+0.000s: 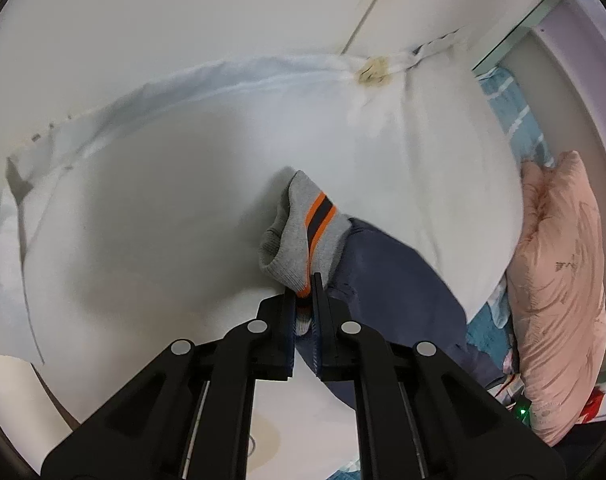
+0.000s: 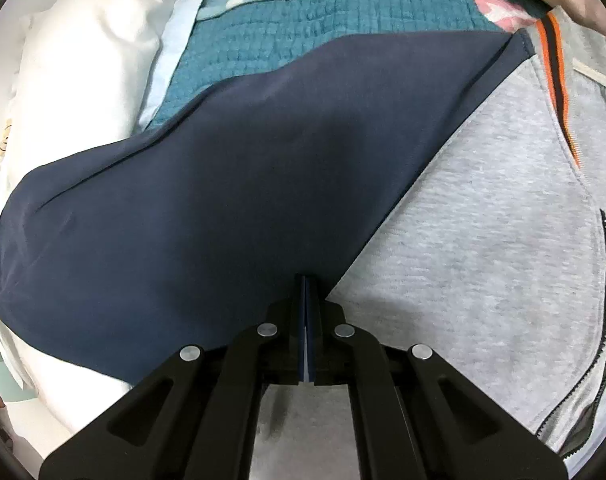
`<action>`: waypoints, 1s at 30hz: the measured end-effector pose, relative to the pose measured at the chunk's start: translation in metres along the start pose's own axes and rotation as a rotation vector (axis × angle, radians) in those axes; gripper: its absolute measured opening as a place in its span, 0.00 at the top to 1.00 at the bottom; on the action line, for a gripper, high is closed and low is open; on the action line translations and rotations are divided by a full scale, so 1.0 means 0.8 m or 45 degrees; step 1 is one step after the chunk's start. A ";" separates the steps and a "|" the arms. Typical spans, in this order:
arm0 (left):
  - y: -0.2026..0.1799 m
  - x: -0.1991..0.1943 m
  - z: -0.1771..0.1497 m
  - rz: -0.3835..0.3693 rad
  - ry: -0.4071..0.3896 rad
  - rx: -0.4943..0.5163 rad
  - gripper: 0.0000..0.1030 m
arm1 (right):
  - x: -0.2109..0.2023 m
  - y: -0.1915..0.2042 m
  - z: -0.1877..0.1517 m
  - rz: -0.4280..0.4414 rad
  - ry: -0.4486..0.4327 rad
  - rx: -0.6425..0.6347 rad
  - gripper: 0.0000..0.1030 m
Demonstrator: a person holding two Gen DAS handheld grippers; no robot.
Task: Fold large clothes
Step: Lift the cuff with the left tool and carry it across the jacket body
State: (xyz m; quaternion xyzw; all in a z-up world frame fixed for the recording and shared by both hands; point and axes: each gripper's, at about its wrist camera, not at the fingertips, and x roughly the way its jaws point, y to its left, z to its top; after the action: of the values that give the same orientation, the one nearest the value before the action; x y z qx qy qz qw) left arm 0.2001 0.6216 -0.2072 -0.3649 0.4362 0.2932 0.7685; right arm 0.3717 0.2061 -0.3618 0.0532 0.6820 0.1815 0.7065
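where the left claw [image 1: 305, 294] meets the garment, its 2 black fingers [image 1: 289, 320] are clenched on the ribbed grey cuff [image 1: 299, 236] of a sleeve, at the point where the orange and navy stripes [image 1: 321, 212] reach the cuff edge. the cuff stands up from the pads, its open end turned to the left of the view. behind the cuff, the navy sleeve [image 1: 383, 276] runs down and to the right, over a white pillow [image 1: 183, 184] that fills most of the left wrist view. a pink quilted cover [image 1: 559, 280] lies at the right edge, and a strip of teal blanket [image 1: 483, 324] shows between it and the pillow.

in the right wrist view, the right claw [image 2: 305, 284] is fully clenched, pads together, tips pressed down at the seam where the navy sleeve [image 2: 207, 184] joins the grey body of the zip-up jacket [image 2: 483, 240]. whether any fabric is pinched between the pads cannot be told. the sleeve stretches up and to the left across the view, fairly flat, partly over the white pillow [image 2: 75, 72] and partly over the teal quilted blanket [image 2: 343, 12]. the grey body lies to the right, with a black zip [image 2: 605, 280] curving along its right edge and 1 orange and navy stripe [image 2: 555, 60] near the top right.
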 end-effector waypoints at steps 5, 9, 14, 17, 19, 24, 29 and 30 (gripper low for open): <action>-0.042 -0.034 -0.017 0.057 -0.070 0.090 0.94 | -0.029 0.005 -0.007 -0.029 -0.051 -0.051 0.98; -0.088 -0.067 -0.040 0.035 -0.120 0.195 0.94 | -0.076 -0.008 -0.014 0.013 -0.117 -0.059 0.98; -0.170 -0.111 -0.087 -0.041 -0.159 0.330 0.94 | -0.144 -0.045 -0.033 0.063 -0.198 -0.045 0.98; -0.229 -0.130 -0.120 -0.090 -0.168 0.413 0.94 | -0.183 -0.062 -0.052 0.077 -0.259 -0.033 0.98; -0.271 -0.143 -0.146 -0.138 -0.168 0.475 0.94 | -0.211 -0.092 -0.068 0.056 -0.315 -0.012 0.97; -0.382 -0.162 -0.225 -0.227 -0.164 0.643 0.94 | -0.255 -0.172 -0.106 0.056 -0.380 0.081 0.96; -0.475 -0.158 -0.316 -0.321 -0.105 0.799 0.94 | -0.296 -0.261 -0.161 -0.007 -0.430 0.182 0.95; -0.491 -0.157 -0.333 -0.342 -0.094 0.826 0.94 | -0.300 -0.274 -0.169 -0.006 -0.431 0.201 0.95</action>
State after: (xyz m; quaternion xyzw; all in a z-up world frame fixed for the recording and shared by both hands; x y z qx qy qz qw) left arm 0.3240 0.1666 -0.0702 -0.1450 0.4267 0.0485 0.8914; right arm 0.2781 -0.0996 -0.2142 0.1369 0.5656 0.1142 0.8052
